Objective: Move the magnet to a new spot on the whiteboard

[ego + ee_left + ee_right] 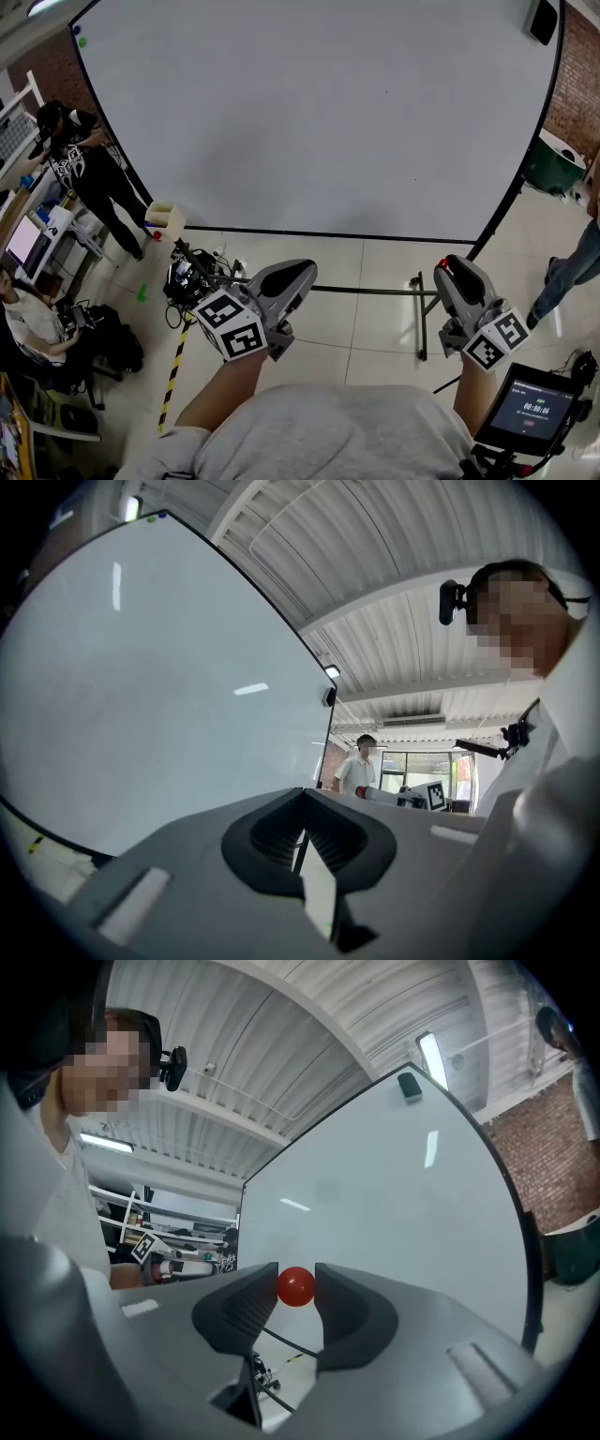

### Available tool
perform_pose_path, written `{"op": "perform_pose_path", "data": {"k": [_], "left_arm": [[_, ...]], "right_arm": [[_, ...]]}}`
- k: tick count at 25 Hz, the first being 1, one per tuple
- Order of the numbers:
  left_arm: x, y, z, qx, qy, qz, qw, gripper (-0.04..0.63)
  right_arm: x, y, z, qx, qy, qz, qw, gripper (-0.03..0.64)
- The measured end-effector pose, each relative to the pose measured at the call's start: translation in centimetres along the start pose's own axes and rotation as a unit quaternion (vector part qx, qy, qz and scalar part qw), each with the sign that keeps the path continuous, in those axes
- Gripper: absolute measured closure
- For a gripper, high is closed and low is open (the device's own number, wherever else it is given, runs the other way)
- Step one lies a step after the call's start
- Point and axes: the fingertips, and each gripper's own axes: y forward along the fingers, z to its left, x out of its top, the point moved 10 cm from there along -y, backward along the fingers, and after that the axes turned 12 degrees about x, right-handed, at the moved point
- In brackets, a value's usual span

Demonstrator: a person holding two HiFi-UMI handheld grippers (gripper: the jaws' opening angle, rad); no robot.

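Red magnet (296, 1287) is clamped between the pads of the right tool (297, 1281), low centre of that view, seemingly clear of the whiteboard (319, 112) so a new spot can be reached; the left tool (302, 797) is clenched on nothing, idle

One whiteboard (319, 112), one red magnet (296, 1286), two grippers (289, 274) (454, 270) (hand-held).
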Motion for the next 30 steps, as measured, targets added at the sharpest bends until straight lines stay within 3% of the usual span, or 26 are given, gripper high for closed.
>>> {"op": "perform_pose_path", "data": {"k": [4, 9, 12, 14, 16, 19, 21, 23, 27, 28, 30], "left_arm": [[-0.4, 0.6, 0.1, 0.001, 0.015, 0.011, 0.9998, 0.595], [-1.1, 2.4, 0.1, 0.023, 0.093, 0.046, 0.9943, 0.595], [-2.2, 4.1, 0.8, 0.024, 0.099, 0.074, 0.9921, 0.595], [-2.9, 4.8, 1.0, 0.027, 0.107, 0.095, 0.9894, 0.595], [-3.4, 5.3, 1.0, 0.032, 0.12, 0.11, 0.9861, 0.595], [-3.4, 5.8, 0.2, 0.03, 0.127, 0.117, 0.9845, 0.595], [-2.8, 5.7, -0.9, 0.022, 0.126, 0.11, 0.9857, 0.595], [-2.1, 5.1, -1.7, 0.015, 0.122, 0.1, 0.9873, 0.595], [-1.3, 3.5, -3.0, 0.008, 0.111, 0.091, 0.9895, 0.595], [-1.5, 3.2, -3.1, 0.009, 0.108, 0.092, 0.9898, 0.595], [-2.1, 2.9, -2.4, 0.015, 0.1, 0.095, 0.9903, 0.595]], "right_arm": [[-0.2, 0.3, 0.1, -0.001, 0.0, 0.007, 1.0, 0.492], [-0.7, 0.7, -0.3, -0.006, -0.014, 0.025, 1.0, 0.492], [-1.1, 1.7, -0.9, -0.005, -0.024, 0.04, 0.999, 0.492], [-0.4, 2.8, -1.5, -0.01, -0.056, 0.052, 0.997, 0.492], [1.7, 4.4, -2.2, -0.023, -0.126, 0.069, 0.989, 0.492], [6.2, 7.7, -3.2, -0.041, -0.249, 0.098, 0.963, 0.492], [9.0, 10.0, -3.5, -0.053, -0.324, 0.124, 0.936, 0.492], [11.1, 12.3, -4.0, -0.078, -0.399, 0.157, 0.9, 0.495], [13.8, 16.3, -6.8, -0.139, -0.515, 0.232, 0.814, 0.502], [14.1, 17.3, -7.9, -0.146, -0.529, 0.246, 0.799, 0.502], [14.1, 19.4, -10.3, -0.155, -0.54, 0.268, 0.783, 0.502]]}}
